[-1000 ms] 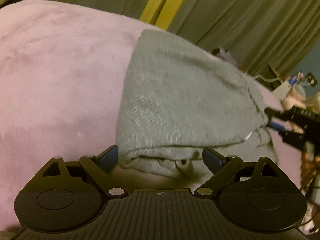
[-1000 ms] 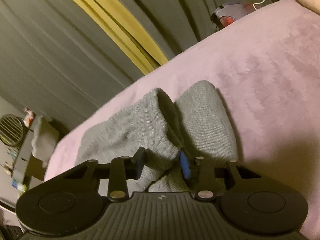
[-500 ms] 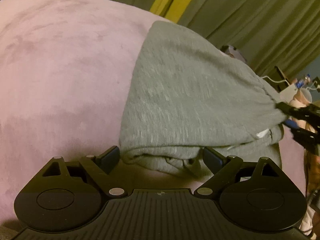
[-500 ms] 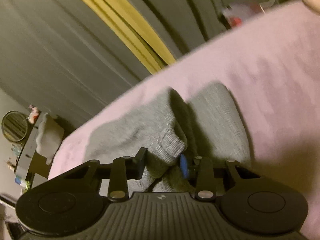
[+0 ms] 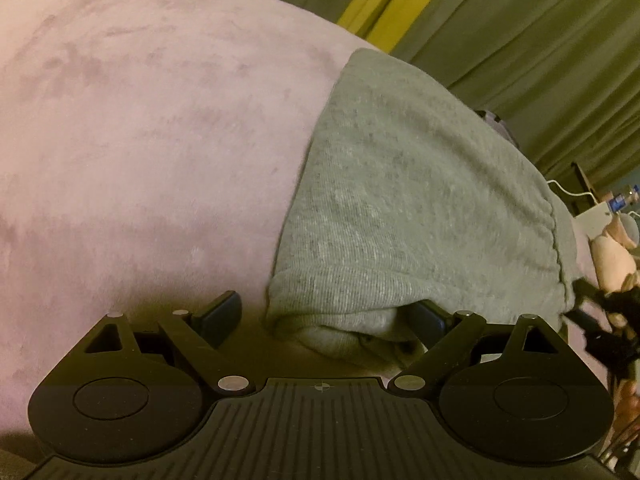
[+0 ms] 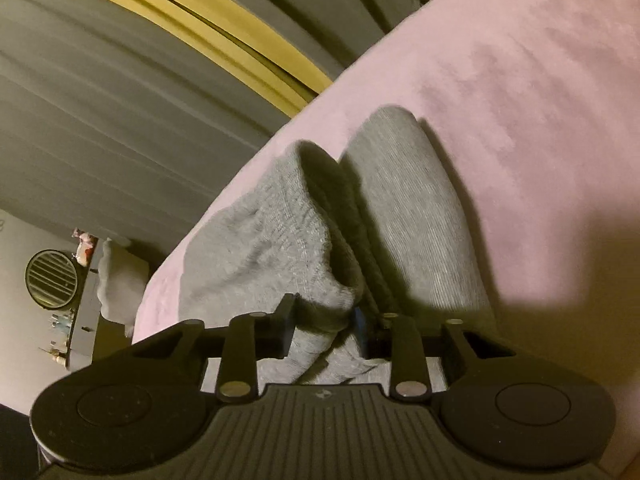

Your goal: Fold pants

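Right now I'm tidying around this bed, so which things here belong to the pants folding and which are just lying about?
Job:
- grey pants, folded on the pink blanket
- left gripper, open at the fold's near edge
- right gripper, its jaws just opening, cuffed end of the pants between them

Lying about:
- stuffed toy
- white cable
- round fan
- curtains

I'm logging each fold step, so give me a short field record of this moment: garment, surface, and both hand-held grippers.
garment: grey pants, folded into a stack
surface: pink blanket
left hand-held gripper: jaws wide open, stack's near corner between them, not pinched
right hand-held gripper: ribbed edge of the pants between its pads; jaws have just been opening
backdrop: grey curtain with a yellow stripe
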The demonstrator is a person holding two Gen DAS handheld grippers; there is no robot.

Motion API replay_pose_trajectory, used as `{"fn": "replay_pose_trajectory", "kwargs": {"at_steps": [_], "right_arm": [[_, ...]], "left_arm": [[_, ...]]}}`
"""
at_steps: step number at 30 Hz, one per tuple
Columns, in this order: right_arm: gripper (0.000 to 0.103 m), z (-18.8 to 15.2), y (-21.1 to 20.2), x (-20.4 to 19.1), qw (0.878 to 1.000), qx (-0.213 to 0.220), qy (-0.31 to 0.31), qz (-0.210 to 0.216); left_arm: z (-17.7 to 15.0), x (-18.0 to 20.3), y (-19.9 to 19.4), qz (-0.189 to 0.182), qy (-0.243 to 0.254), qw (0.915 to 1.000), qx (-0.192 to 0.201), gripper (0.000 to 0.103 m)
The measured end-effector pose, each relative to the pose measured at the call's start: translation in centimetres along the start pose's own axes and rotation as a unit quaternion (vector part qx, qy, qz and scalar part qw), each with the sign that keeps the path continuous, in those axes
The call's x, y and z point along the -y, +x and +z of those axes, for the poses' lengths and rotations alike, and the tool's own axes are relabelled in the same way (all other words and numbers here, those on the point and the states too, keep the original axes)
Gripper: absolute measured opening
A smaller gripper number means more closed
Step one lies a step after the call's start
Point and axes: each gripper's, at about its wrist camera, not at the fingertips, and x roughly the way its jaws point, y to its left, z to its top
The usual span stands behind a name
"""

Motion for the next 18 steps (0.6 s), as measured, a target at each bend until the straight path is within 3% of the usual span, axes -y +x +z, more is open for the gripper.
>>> {"fn": "replay_pose_trajectory", "kwargs": {"at_steps": [1,2,8,12,15,16,18], "right_arm": [[0.065,0.3,-0.4,-0.2,1.000,0.013,-0.012,-0.008],[0.069,0.5,-0.5,-0.2,1.000,0.019,-0.018,-0.011],[0.071,0.9,2.9,2.1,0.999,-0.050,0.016,0.006],[0.083,1.1,3.9,2.9,0.996,-0.064,0.038,0.045],[0.079,0.9,4.3,2.2,0.997,-0.065,0.018,0.036],[0.066,0.8,4.4,1.8,0.997,-0.066,0.006,0.031],[0.055,0.5,4.5,1.3,0.998,-0.067,-0.019,0.014]], "left_arm": [[0.0,0.1,0.1,0.000,0.000,1.0000,-0.001,0.094],[0.0,0.1,0.1,0.001,0.001,1.0000,-0.002,0.095],[-0.2,0.3,0.2,0.005,0.005,1.0000,-0.004,0.095],[-0.2,0.5,0.1,0.010,0.011,0.9999,-0.004,0.096],[-0.2,0.6,0.2,0.014,0.016,0.9998,-0.004,0.096],[-0.2,0.7,0.2,0.015,0.016,0.9997,-0.004,0.096],[-0.2,0.7,0.2,0.017,0.018,0.9997,-0.004,0.096]]}}
